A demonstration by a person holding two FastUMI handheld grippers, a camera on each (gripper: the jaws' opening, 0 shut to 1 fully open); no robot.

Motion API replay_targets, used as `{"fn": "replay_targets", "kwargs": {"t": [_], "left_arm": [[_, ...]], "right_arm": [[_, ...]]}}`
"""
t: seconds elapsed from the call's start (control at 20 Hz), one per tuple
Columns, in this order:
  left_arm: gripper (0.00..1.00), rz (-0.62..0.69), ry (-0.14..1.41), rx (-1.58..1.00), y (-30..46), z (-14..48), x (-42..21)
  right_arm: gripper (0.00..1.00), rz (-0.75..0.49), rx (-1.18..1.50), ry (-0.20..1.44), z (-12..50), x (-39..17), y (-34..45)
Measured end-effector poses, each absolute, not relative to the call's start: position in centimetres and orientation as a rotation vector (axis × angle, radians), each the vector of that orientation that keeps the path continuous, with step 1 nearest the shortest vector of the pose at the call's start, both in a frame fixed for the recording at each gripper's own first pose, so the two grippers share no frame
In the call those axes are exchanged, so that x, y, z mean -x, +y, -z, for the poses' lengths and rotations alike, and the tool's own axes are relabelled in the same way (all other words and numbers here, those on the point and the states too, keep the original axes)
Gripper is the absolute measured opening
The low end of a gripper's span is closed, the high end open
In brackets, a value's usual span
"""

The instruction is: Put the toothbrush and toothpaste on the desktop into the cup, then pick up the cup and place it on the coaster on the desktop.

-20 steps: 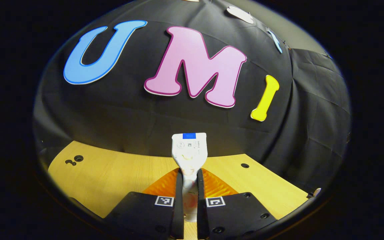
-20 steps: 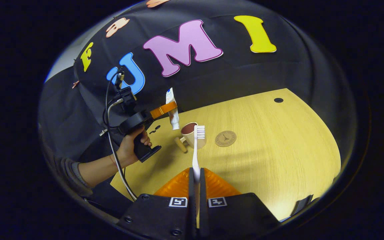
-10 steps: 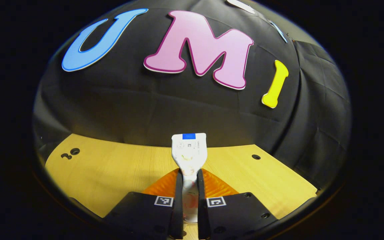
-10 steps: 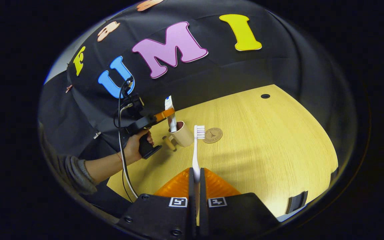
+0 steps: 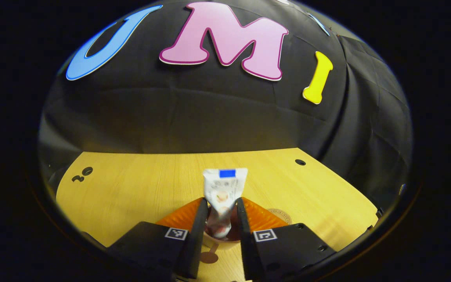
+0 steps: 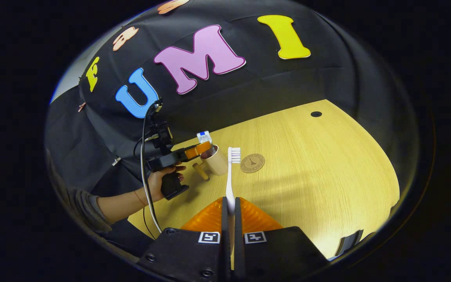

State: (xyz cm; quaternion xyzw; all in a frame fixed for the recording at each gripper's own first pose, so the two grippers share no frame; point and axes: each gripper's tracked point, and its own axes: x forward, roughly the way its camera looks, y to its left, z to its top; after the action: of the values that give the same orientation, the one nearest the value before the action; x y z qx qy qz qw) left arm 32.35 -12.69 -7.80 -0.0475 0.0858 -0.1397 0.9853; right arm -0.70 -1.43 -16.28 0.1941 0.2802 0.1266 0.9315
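Left gripper (image 5: 218,219) wide around toothpaste (image 5: 224,192) in cup (image 6: 215,159); right gripper (image 6: 230,219) clamps toothbrush (image 6: 231,176) (above bare desktop (image 6: 327,176)).

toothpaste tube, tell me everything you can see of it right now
The toothpaste tube is a soft white tube, plastic by the look of it, with a small blue patch at its flat crimped end and faint print below. It stands nearly upright, crimp up, its lower end down inside the beige cup, whose inside is dark. The left gripper has its fingers spread to either side of the tube, seemingly no longer pressing it. In the right gripper view its top pokes above the rim.
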Motion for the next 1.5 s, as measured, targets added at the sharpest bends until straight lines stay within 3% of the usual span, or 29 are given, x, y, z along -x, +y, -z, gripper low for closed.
{"fn": "replay_targets", "kwargs": {"t": [0.3,0.65,0.95,1.5], "left_arm": [[0.67,0.265,0.182,0.104,-11.4,6.7,-29.2],[0.68,0.236,0.197,0.142,-9.4,5.9,-21.0],[0.69,0.184,0.281,0.215,-8.3,8.6,-14.2],[0.68,0.010,0.393,0.274,-5.8,12.5,-7.8]], "right_arm": [[0.08,-0.342,-0.430,0.540,15.0,-4.0,2.2],[0.08,-0.472,-0.487,0.451,12.3,-11.4,7.2],[0.08,-0.565,-0.459,0.364,10.5,-18.1,10.7],[0.08,-0.589,-0.382,0.262,11.7,-28.0,12.4]]}}
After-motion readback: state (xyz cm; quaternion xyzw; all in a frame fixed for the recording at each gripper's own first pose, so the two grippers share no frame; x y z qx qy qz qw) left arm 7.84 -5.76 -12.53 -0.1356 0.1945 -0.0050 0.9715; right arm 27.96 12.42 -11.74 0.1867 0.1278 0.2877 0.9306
